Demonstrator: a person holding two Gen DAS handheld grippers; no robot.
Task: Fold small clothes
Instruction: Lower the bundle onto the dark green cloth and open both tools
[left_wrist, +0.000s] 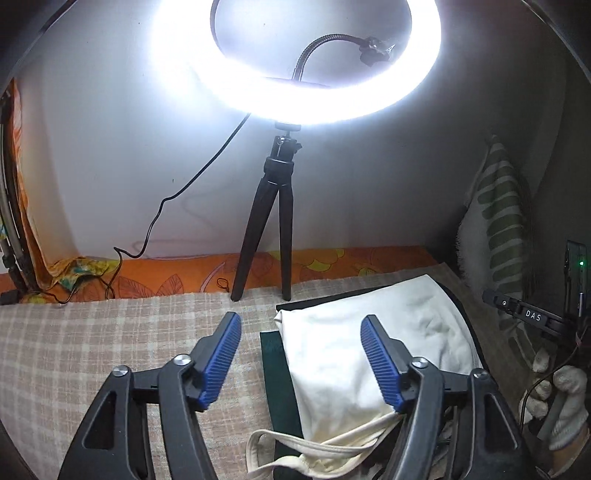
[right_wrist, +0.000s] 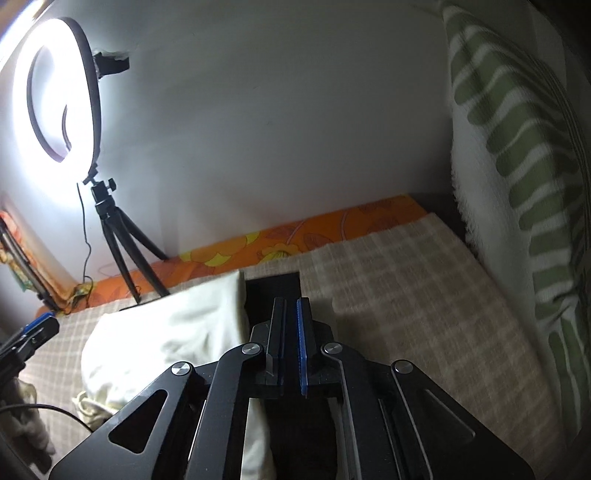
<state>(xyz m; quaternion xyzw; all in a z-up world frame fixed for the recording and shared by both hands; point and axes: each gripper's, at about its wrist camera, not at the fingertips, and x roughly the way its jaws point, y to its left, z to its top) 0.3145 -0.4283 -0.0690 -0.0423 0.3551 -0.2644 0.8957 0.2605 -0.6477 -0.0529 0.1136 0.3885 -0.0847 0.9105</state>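
A cream-white small garment (left_wrist: 354, 354) lies folded on top of a dark green garment (left_wrist: 280, 373) on the checked beige cloth. Its straps trail toward the near edge. My left gripper (left_wrist: 301, 325) is open, with its blue pads (left_wrist: 221, 354) spread above the left part of the pile, holding nothing. In the right wrist view the cream garment (right_wrist: 166, 332) lies left of my right gripper (right_wrist: 291, 314), whose jaws are shut with nothing visible between them, over the dark garment (right_wrist: 271, 291).
A lit ring light on a black tripod (left_wrist: 273, 229) stands at the back by the wall, its cable trailing left. A green-striped white pillow (right_wrist: 517, 184) leans at the right. An orange floral sheet (left_wrist: 184, 273) runs along the back. A gloved hand (left_wrist: 561, 391) holds the right gripper.
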